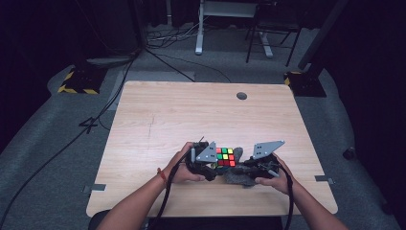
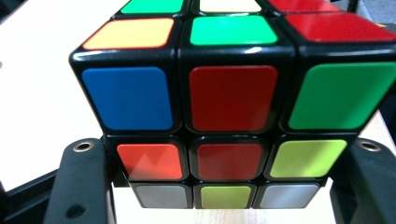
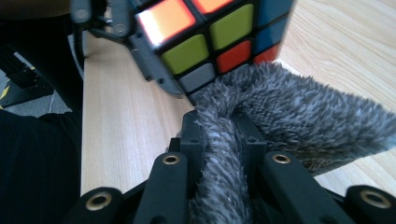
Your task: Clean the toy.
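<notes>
A scrambled puzzle cube is held just above the wooden table, near its front edge. My left gripper is shut on it. In the left gripper view the cube sits between the two black fingers, which press on its lower sides. My right gripper is shut on a grey fluffy cloth. In the right gripper view the cloth is pinched between the jaws of my right gripper, and it touches the bottom corner of the cube.
A round cable hole sits near the table's far edge. Behind the table, cables run over the grey floor, and a desk leg and chair legs stand there. Yellow-black bases flank the far corners.
</notes>
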The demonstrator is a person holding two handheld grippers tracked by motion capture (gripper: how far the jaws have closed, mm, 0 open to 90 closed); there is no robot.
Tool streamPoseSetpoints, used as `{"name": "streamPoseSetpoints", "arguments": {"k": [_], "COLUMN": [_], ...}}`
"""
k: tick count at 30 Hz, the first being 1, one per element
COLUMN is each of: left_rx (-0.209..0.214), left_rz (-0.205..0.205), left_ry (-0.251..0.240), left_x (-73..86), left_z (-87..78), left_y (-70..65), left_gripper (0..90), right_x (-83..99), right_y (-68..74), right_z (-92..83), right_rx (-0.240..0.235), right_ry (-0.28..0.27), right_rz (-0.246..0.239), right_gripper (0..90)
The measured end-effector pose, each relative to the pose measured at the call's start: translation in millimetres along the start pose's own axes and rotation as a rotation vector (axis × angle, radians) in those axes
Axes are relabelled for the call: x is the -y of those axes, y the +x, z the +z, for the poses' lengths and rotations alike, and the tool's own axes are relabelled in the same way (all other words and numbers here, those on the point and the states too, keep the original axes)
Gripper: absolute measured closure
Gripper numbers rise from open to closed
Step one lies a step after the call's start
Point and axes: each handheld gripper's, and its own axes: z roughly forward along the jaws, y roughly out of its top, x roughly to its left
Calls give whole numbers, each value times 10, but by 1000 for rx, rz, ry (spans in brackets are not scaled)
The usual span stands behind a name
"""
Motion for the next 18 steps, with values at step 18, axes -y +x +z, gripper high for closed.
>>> {"name": "streamPoseSetpoints", "arguments": {"k": [18], "left_rx": [6], "left_rz": [-12], "left_ry": [64], "left_x": [68], "left_z": [107], "left_y": [16], "left_gripper": [327], "right_x": [-59], "right_y": [9], "right_z": [-182], "right_rx": [60], "right_ry": [-137], "right_rz": [-32], "right_gripper": [775]}}
